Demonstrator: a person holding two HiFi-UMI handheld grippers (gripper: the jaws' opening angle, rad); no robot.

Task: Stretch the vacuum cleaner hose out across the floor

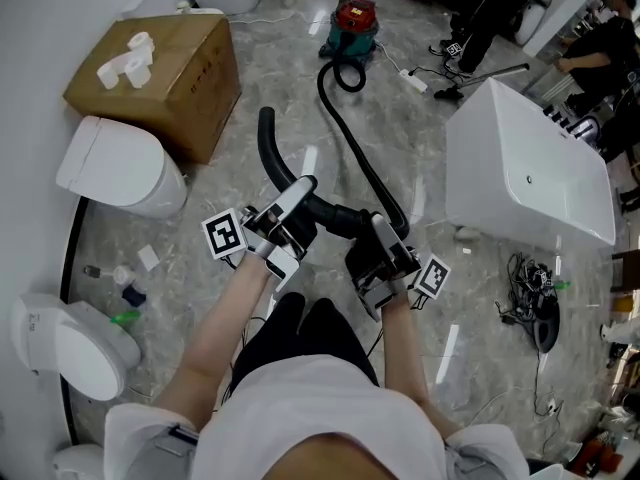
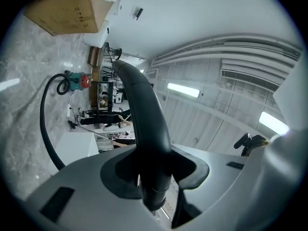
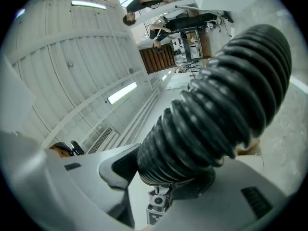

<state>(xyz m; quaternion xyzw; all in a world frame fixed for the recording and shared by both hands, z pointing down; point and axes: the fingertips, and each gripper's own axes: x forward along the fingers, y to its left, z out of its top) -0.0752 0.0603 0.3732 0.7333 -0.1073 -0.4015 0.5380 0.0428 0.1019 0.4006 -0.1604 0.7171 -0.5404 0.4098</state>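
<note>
A: Where's the hose [image 1: 352, 143] rn?
B: It runs from the vacuum cleaner [image 1: 352, 23] at 12 o'clock, makes one small loop beside it, then snakes down the floor [image 1: 250, 78] to both grippers at centre. The near end is held up off the floor.
A: Grips?
B: Left gripper [image 1: 300, 200] is clamped on the curved end tube [image 1: 270, 146], the smooth bit pointing to 11 o'clock. Right gripper [image 1: 383, 240] is closed round the ribbed part just behind it, at 4 o'clock of the left one.
A: How'll it handle?
B: Ribbed part: light, floppy, prob springy, so it'll want to curl back. End tube: stiff and glossy, could slip or twist in the pads. Left pads seem to bite near the tube's base, tho the wide-angle view makes that hard to judge.
A: Best hold?
B: Imo steer w/ the stiff tube and pull via the ribs, since they give grip. Watch the bathtub [image 1: 530, 168] at 2 o'clock; the hose passes near it.
</note>
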